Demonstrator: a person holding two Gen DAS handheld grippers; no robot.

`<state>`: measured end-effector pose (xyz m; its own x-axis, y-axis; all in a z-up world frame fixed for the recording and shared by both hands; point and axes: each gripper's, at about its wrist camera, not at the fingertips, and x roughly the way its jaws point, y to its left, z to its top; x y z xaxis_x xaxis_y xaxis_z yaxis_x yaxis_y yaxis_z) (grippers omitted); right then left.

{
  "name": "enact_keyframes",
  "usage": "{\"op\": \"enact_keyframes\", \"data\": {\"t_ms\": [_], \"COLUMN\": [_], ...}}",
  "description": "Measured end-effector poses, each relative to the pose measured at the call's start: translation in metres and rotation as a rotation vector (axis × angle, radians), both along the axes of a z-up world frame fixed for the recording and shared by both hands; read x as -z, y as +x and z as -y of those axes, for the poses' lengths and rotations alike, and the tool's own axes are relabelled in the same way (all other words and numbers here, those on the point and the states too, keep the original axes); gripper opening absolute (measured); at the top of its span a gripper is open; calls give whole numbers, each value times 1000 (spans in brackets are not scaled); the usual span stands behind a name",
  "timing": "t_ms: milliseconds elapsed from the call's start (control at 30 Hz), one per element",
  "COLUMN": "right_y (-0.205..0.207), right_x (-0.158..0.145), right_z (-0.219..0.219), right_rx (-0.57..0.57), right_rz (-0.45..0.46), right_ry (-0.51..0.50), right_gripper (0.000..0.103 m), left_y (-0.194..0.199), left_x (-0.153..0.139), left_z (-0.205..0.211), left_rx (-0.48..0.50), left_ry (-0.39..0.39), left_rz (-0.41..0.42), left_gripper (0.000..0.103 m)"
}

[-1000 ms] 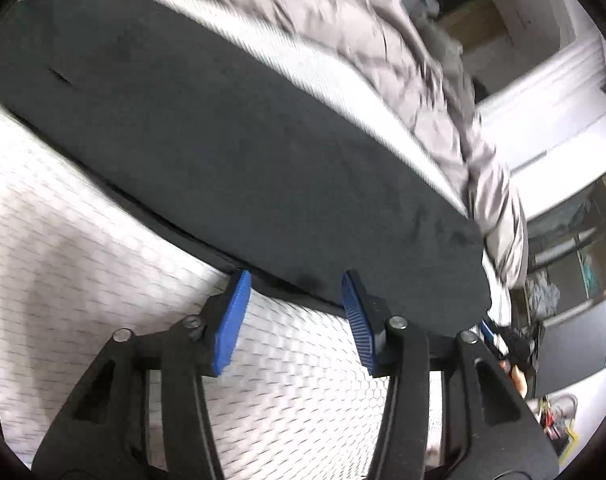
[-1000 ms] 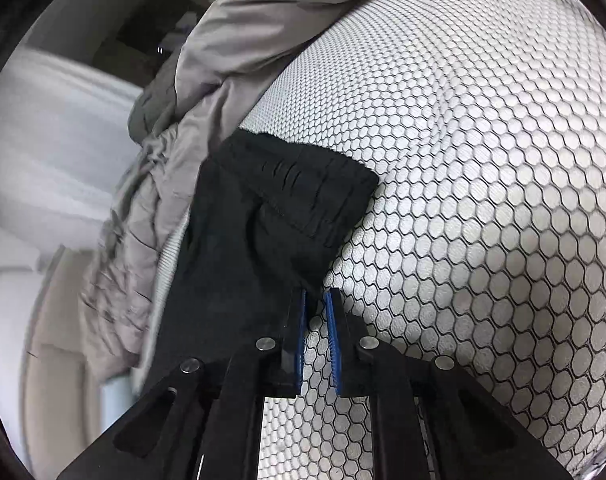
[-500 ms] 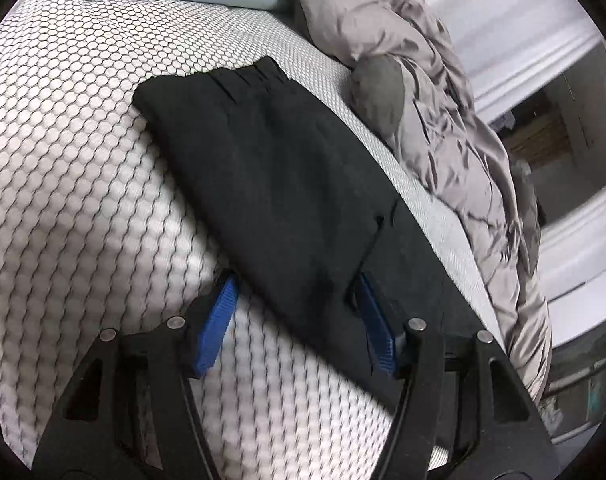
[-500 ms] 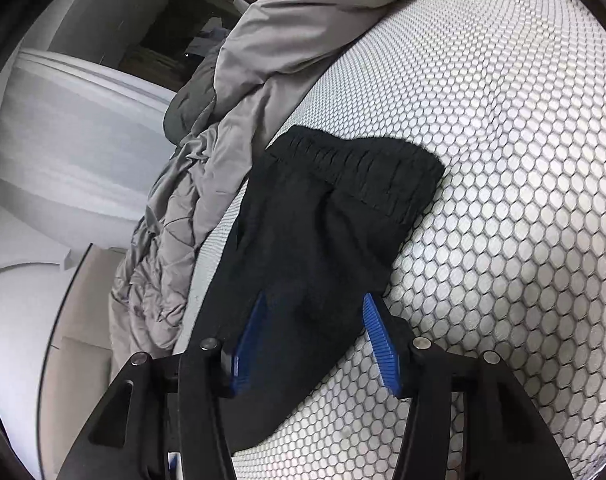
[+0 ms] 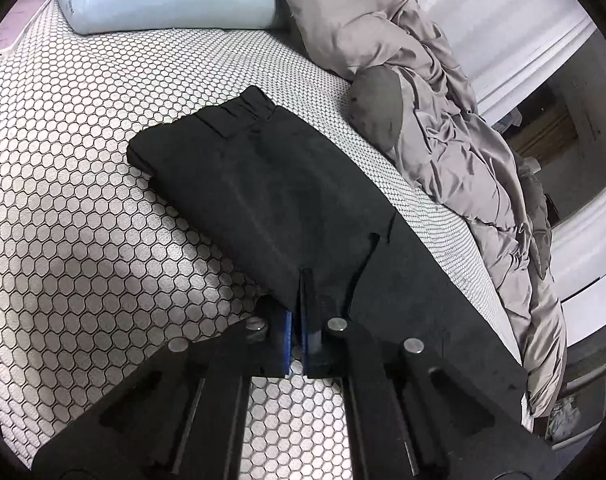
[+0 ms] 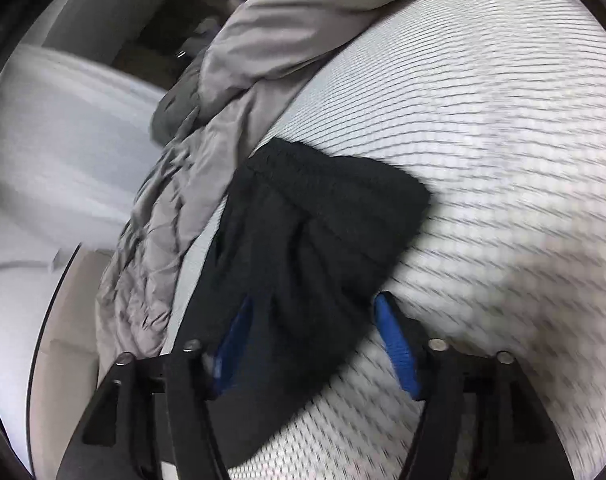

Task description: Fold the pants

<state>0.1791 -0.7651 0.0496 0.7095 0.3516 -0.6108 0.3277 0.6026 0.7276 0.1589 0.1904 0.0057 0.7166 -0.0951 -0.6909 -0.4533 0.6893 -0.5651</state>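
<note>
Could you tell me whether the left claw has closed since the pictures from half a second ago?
Yes. The left claw was open astride the pants edge; now it is shut on that edge, over the honeycomb sheet.

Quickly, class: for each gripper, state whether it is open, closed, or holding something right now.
Left gripper: closed, pinching the near edge of the black pants.
Right gripper: open, holding nothing, jaws spread over the pants.

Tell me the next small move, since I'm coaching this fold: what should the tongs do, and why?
Probably close the right tongs on the pants. The left tongs look shut on the pants' near edge, while the right ones hang open over the cloth below the waistband, so a lift needs that second grip.
</note>
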Motion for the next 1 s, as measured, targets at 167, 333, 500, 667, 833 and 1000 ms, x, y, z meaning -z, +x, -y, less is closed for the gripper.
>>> {"op": "enact_keyframes", "data": {"t_ms": [167, 333, 500, 667, 833, 1000], "right_y": [14, -21, -73, -80, -88, -117], "right_x": [10, -34, -35, 2, -15, -56], "right_z": [-3, -26, -35, -20, -19, -24], "right_rx": [10, -24, -40, -62, -3, 165], "right_rz": [41, 125, 87, 0, 18, 40], "right_ry": [-23, -85, -129, -20, -64, -380], "right_gripper": [26, 17, 16, 22, 41, 51], "left_y": [-1, -44, -92, -93, -114, -133], "left_x": [-6, -34, -33, 8, -6, -42], "left_z": [2, 2, -11, -21, -33, -23], "left_rx": [18, 7, 8, 45, -30, -102], "left_ry": [15, 79, 96, 48, 90, 289], "left_rz": [32, 89, 77, -58, -68, -70], "left_gripper": [0, 0, 0, 4, 23, 25]}}
